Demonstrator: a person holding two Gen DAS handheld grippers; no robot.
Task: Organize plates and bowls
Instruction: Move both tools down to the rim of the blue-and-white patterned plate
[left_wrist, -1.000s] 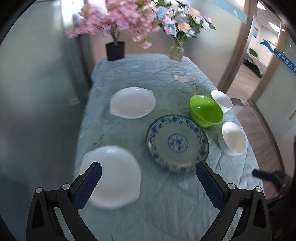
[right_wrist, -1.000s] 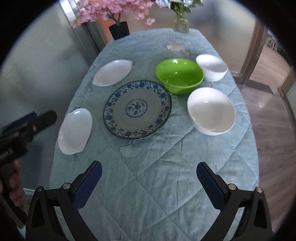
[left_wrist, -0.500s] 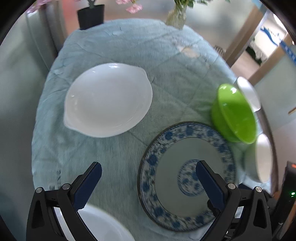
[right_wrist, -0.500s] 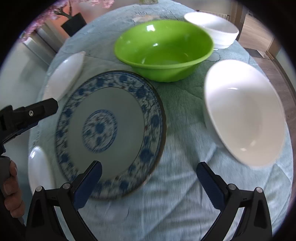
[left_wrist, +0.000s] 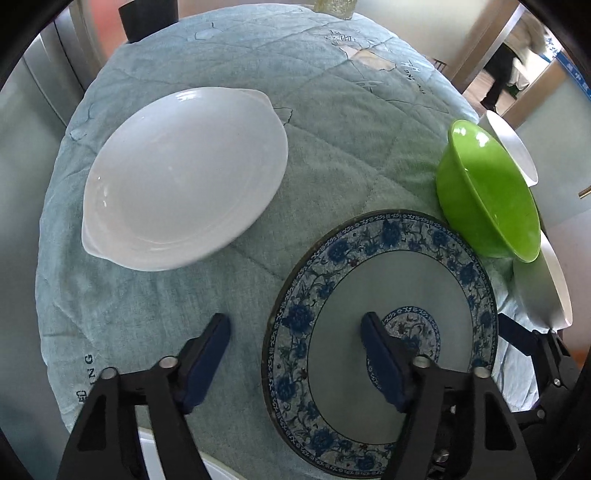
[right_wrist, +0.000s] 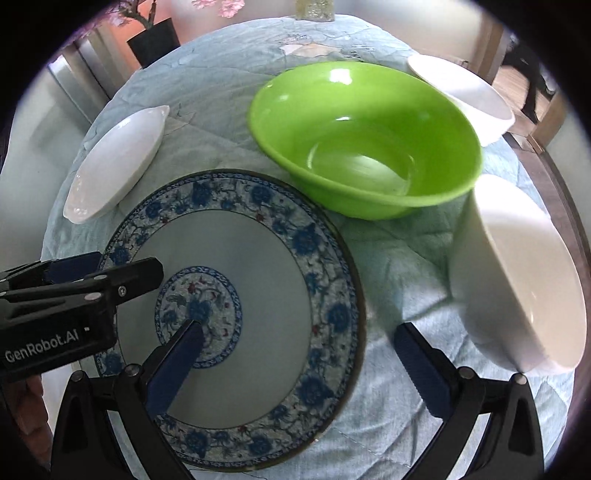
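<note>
A blue-patterned plate (left_wrist: 402, 302) (right_wrist: 258, 266) lies on the light-blue cloth. My left gripper (left_wrist: 295, 350) is open, its jaws either side of the plate's left rim. My right gripper (right_wrist: 299, 354) is open, its jaws either side of the plate's right rim. The left gripper also shows at the left of the right wrist view (right_wrist: 74, 288). A green bowl (left_wrist: 487, 192) (right_wrist: 365, 136) sits just behind the plate. A white eared dish (left_wrist: 184, 195) (right_wrist: 118, 162) lies to the left. A white bowl (right_wrist: 517, 273) stands to the right.
Another white bowl (right_wrist: 465, 92) sits behind the green one. A white dish edge (left_wrist: 173, 461) shows under my left gripper. A black flower pot (right_wrist: 155, 40) and a glass vase (right_wrist: 314, 9) stand at the table's far end. The table edge drops off at right.
Both grippers have come down and forward toward the blue-patterned plate, now straddling its opposite rims. Their jaws have narrowed a little. The dishes have not moved.
</note>
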